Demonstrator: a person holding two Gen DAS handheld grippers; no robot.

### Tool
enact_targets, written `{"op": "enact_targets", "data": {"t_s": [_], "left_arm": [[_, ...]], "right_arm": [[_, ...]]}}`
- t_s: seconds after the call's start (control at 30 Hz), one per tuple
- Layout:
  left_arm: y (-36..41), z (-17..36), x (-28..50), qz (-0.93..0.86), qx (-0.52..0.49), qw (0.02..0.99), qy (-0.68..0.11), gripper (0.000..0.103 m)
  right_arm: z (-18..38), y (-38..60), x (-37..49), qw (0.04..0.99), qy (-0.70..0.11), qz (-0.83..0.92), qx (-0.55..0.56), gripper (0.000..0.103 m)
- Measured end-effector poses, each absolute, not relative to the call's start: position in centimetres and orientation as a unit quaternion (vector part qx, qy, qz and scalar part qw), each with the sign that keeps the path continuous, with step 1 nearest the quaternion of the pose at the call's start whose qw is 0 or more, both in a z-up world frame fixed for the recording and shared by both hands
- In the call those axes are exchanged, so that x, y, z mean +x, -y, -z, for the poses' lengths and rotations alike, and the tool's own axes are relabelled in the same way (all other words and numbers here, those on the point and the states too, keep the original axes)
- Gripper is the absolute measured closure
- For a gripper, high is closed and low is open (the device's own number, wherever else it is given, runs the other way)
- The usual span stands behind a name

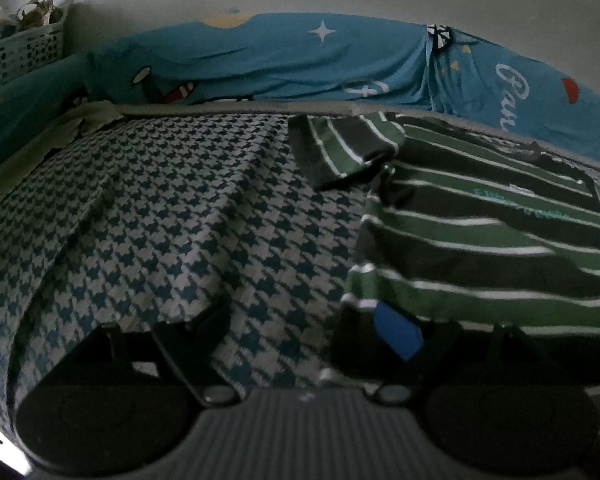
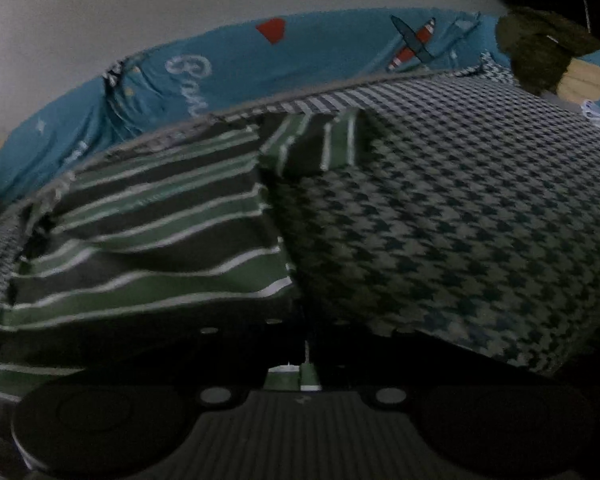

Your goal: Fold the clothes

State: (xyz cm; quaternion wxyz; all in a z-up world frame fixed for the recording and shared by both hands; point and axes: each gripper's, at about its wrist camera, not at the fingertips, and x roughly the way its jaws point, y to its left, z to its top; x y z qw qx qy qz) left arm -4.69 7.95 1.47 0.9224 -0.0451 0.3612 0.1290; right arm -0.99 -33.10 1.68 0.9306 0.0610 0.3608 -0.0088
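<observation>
A green, dark grey and white striped shirt (image 1: 479, 240) lies on the houndstooth bed cover (image 1: 172, 216), one sleeve (image 1: 339, 148) spread toward the far edge. My left gripper (image 1: 300, 328) is open at the shirt's near left corner. Its blue-padded finger (image 1: 397, 334) sits against the hem and the other finger rests on the bare cover. In the right wrist view the same shirt (image 2: 152, 248) fills the left half. My right gripper (image 2: 305, 344) is shut at the shirt's near right corner, with a strip of striped cloth (image 2: 290, 378) showing between the dark fingers.
A blue printed sheet (image 1: 300, 68) runs along the wall behind the bed. A white basket (image 1: 20, 52) with clutter stands at the far left. A dark olive object (image 2: 539, 48) hangs at the right wrist view's upper right. Houndstooth cover (image 2: 459, 220) extends right of the shirt.
</observation>
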Motion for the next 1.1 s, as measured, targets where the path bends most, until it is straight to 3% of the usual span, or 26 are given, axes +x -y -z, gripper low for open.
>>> {"op": "enact_targets", "data": {"t_s": [0.27, 0.77, 1.1], "left_arm": [[-8.3, -1.1, -5.7, -0.140, -0.047, 0.916, -0.373, 0.019], [-9.0, -1.4, -6.5, -0.158, -0.060, 0.915, -0.366, 0.019], [-10.1, -2.7, -6.9, -0.175, -0.083, 0.919, -0.342, 0.013]], "right_arm": [[-1.8, 34.4, -1.3, 0.926, -0.362, 0.016, 0.106, 0.099], [-0.9, 35.0, -4.9, 0.913, -0.390, -0.002, 0.121, 0.082], [-0.7, 32.0, -5.1, 0.923, -0.369, -0.073, 0.088, 0.082]]}}
